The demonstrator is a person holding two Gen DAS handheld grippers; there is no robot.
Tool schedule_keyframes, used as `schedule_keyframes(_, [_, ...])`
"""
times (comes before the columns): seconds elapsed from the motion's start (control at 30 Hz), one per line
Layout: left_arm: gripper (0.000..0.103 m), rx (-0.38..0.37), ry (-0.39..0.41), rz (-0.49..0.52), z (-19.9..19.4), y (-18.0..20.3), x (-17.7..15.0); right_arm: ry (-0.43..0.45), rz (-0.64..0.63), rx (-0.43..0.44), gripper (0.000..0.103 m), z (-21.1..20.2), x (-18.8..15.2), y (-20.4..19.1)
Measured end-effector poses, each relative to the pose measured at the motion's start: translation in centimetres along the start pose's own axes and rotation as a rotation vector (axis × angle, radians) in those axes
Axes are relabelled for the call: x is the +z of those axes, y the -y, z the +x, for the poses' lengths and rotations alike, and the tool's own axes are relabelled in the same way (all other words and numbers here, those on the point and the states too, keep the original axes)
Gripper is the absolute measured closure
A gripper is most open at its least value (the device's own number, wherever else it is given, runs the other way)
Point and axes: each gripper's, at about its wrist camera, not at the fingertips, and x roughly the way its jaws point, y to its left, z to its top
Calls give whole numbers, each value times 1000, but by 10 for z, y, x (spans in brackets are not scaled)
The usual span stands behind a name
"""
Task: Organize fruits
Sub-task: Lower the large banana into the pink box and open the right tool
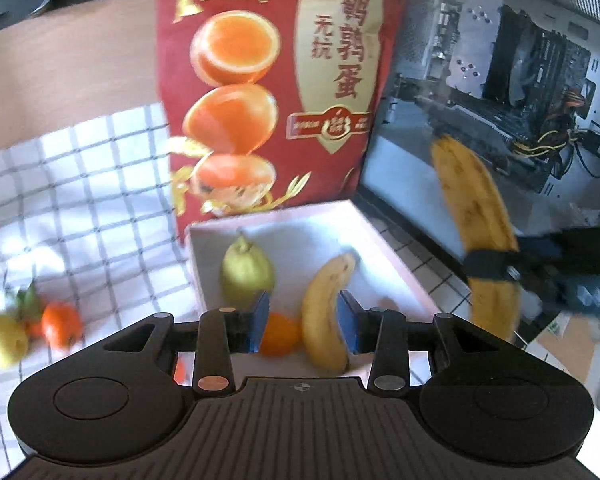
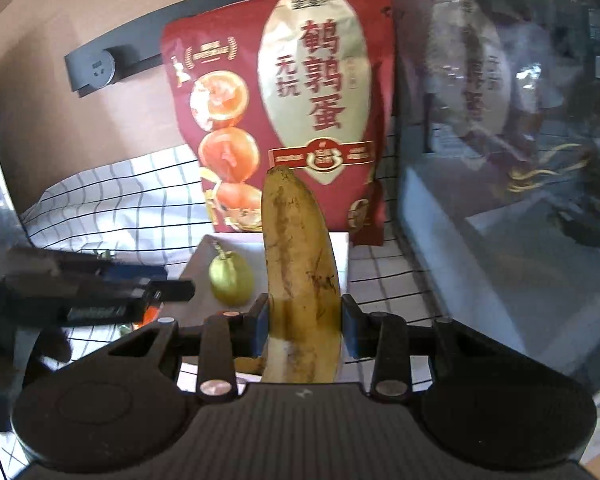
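1. Right, the right gripper (image 2: pixel 304 328) has its blue pads pinched on a spotted banana (image 2: pixel 298 264), which stands nearly upright between them, tip pointing up and away; its lower end drops out of sight behind the gripper body.
2. From the left wrist camera that same banana (image 1: pixel 476 216) hangs above the right side of the scene, just right of the box, with a dark finger clamped across it; the rest of the right gripper is cut off at the frame edge.
3. The left gripper (image 1: pixel 304 326) has its fingers spread partway with nothing pressed between them. It looks down over the near end of the white box (image 1: pixel 364 224).
4. In the box: a green pear (image 1: pixel 246 272) toward the far left, a second banana (image 1: pixel 326 312) lying lengthwise, and an orange (image 1: pixel 280 334) at the near side, half hidden behind the left blue pad.
5. Out on the checked cloth (image 1: pixel 80 200), near left, a loose orange (image 1: pixel 60 330) with green leaves and a yellowish fruit (image 1: pixel 2 338); both are motion-blurred, so I can't tell what the yellow one is.
6. Behind the box stands a red snack bag (image 1: pixel 268 80); on the far right, a glass-sided computer case (image 1: pixel 520 80).
7. In the right wrist view the case glass shows only a hazy reflection of the bag, and the left gripper (image 2: pixel 172 290) is a dark blur covering part of the cloth.
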Motion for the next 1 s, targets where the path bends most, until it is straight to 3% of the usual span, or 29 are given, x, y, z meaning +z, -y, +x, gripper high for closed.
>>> schedule_keyframes(0.17, [62,4,-16,-83,-31,-24,-31,-21,16,50,67,24,16,-8])
schedule_keyframes(0.3, [62,-12,-56,-207,-51,-46,-69,-44,53,79,67,52,32,-8])
schedule_keyframes(0.5, [62,26,-78,-340,-81,-70,-118,-145,57,36,67,114,36,-5])
schedule_keyframes(0.77, [62,93,-87,-452,-97,-99,-146,-318,157,43,67,172,20,3])
schedule_keyframes(1.0, [62,68,-130,-466,-87,-101,-152,-305,110,39,67,171,17,-3])
